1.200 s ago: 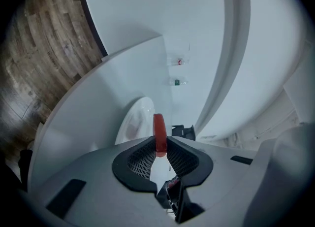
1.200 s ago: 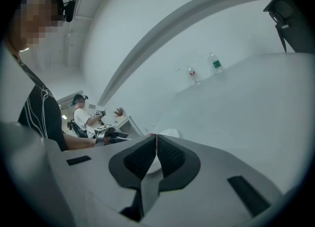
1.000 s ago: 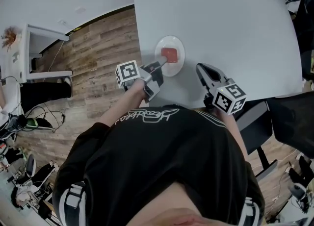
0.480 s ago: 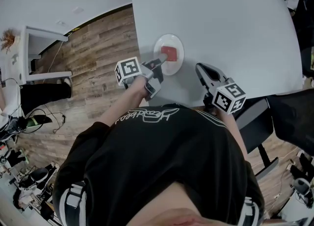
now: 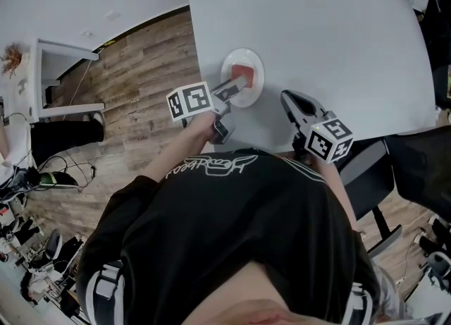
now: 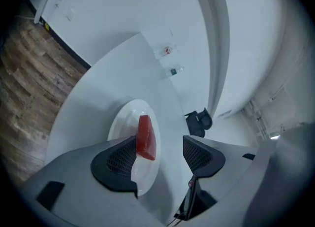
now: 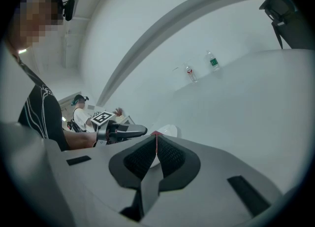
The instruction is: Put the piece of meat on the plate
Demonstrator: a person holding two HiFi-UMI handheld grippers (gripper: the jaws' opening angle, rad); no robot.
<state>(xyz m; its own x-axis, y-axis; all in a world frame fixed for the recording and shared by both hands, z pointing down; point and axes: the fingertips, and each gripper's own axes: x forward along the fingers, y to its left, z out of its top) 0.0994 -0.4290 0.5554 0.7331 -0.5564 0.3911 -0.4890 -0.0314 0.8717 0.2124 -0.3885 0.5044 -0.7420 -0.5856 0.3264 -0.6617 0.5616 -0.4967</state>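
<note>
The red piece of meat (image 6: 145,137) rests on the white plate (image 6: 124,120), near the table's left edge in the head view. My left gripper (image 6: 157,154) hangs over the plate's near rim. Its jaws have just been opening and now stand wide apart. The meat lies between them, close against the left pad (image 6: 120,159) and well off the right pad. In the head view the meat (image 5: 239,71) shows on the plate (image 5: 252,63) just past the left gripper (image 5: 236,88). My right gripper (image 5: 290,103) hovers to the plate's right, shut on nothing (image 7: 156,154).
The grey table (image 5: 317,27) ends just left of the plate, with wooden floor (image 5: 141,56) beyond. Two small bottles (image 6: 167,50) (image 6: 173,71) stand far back on the table. A dark chair (image 6: 199,120) stands behind it. Another person (image 7: 78,115) is in the background.
My left gripper has rolled and its jaws have opened, letting go of the meat on the plate. The right gripper has stayed still.
</note>
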